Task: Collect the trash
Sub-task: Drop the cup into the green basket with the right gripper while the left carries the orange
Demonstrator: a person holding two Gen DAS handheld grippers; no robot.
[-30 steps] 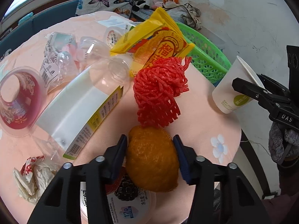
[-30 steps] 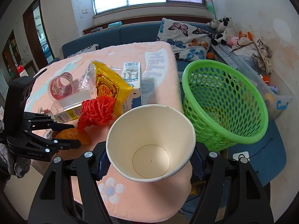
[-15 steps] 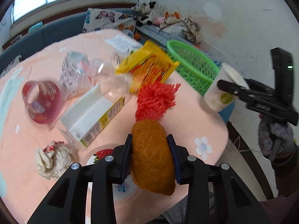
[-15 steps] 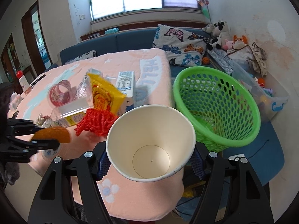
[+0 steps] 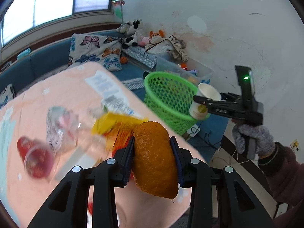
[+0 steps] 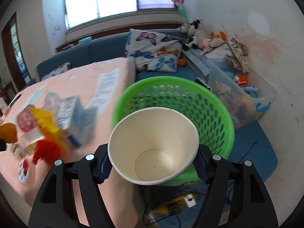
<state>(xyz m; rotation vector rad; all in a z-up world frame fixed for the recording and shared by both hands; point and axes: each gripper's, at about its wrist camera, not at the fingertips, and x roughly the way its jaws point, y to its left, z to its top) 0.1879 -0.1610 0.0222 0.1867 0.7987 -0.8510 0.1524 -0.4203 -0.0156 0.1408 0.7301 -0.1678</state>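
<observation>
My left gripper [image 5: 152,140] is shut on an orange citrus peel [image 5: 154,161] and holds it up above the pink table [image 5: 62,87]. The same peel [image 6: 7,133] shows at the left edge of the right wrist view. An empty white paper cup [image 6: 153,148] stands upright in my right gripper [image 6: 153,163], which is shut on it. The cup hangs at the near rim of the green mesh basket [image 6: 214,114] beside the table. From the left wrist view, the cup [image 5: 207,95] and right gripper [image 5: 201,102] are at the basket [image 5: 167,95].
Blurred trash lies on the table: a yellow wrapper [image 5: 114,119], red foam net [image 5: 121,136], red cup [image 5: 36,155], clear plastic [image 5: 62,127] and a carton [image 6: 72,117]. A clear toy bin [image 6: 237,98] sits behind the basket. A power strip [image 6: 178,205] lies on the floor.
My left gripper closed on the orange peel and lifted it off the table. My right gripper carried the cup sideways from the table's edge to the basket.
</observation>
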